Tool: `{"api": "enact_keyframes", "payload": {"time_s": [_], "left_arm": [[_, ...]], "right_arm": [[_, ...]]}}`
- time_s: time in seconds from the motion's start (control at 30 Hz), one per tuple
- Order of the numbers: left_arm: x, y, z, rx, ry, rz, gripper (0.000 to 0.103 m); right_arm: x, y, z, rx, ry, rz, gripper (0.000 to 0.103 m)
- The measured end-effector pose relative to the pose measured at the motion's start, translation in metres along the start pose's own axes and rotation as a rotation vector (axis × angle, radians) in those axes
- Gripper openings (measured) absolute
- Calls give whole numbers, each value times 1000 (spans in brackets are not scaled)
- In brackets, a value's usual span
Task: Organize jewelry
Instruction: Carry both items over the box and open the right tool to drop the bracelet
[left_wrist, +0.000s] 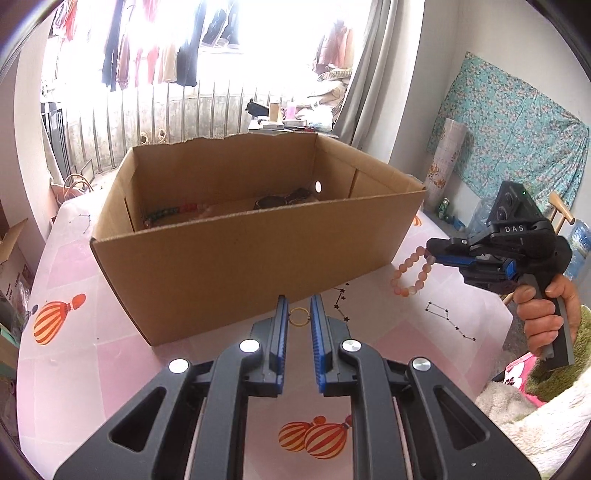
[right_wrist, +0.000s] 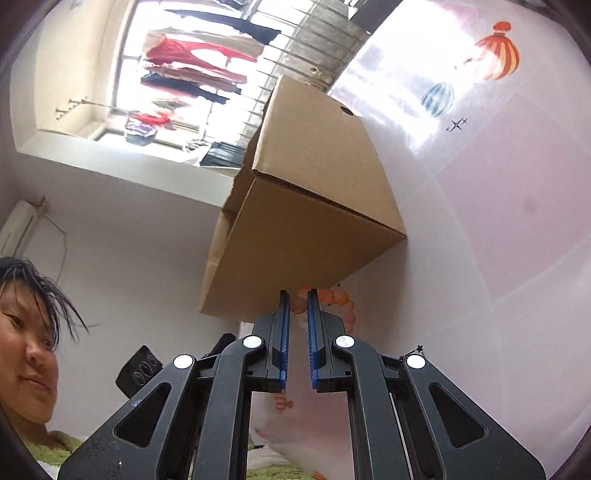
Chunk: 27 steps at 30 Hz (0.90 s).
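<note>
An open cardboard box (left_wrist: 258, 243) stands on the table, with a green-and-red bead string (left_wrist: 170, 215) and dark pieces (left_wrist: 280, 200) inside. My left gripper (left_wrist: 299, 314) is just in front of the box's near wall, shut on a small gold hoop (left_wrist: 298, 316) pinched at its fingertips. To the right of the box, my right gripper (left_wrist: 430, 254) is shut on a pink bead bracelet (left_wrist: 410, 273) that hangs from its tips above the table. In the right wrist view, which is rolled sideways, one bead sits between the pads of the right gripper (right_wrist: 295, 300), and the other bracelet beads (right_wrist: 341, 300) curve off beside the box (right_wrist: 306, 206).
The table (left_wrist: 74, 369) has a pink cloth printed with balloons and star patterns. A hand (left_wrist: 546, 317) grips the right tool's handle. Fluffy white and green fabric (left_wrist: 535, 406) lies at the table's right edge. A person is at the left of the right wrist view.
</note>
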<state>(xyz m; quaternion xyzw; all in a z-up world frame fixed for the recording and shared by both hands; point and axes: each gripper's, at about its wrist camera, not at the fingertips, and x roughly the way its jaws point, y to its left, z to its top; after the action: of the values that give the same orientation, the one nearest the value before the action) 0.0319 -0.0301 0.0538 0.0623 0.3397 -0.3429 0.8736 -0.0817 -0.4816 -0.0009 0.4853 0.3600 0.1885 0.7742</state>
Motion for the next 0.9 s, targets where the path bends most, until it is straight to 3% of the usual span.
{"api": "enact_keyframes", "payload": {"time_s": [0.23, 0.4, 0.6, 0.77, 0.9], "left_arm": [[-33, -7, 23, 24, -40, -6, 12], [-52, -4, 58, 40, -57, -16, 12], [-55, 2, 104, 81, -63, 57, 12], [-34, 2, 126, 102, -22, 70, 12], [-11, 3, 132, 93, 15, 55, 12]], "right_arm": [[-31, 15, -1, -72, -35, 175, 7], [-41, 50, -1, -207, -36, 230, 7], [-38, 78, 18, -321, -48, 308, 7], [-13, 83, 38, -389, -2, 276, 7], [16, 80, 56, -451, 60, 102, 7]]}}
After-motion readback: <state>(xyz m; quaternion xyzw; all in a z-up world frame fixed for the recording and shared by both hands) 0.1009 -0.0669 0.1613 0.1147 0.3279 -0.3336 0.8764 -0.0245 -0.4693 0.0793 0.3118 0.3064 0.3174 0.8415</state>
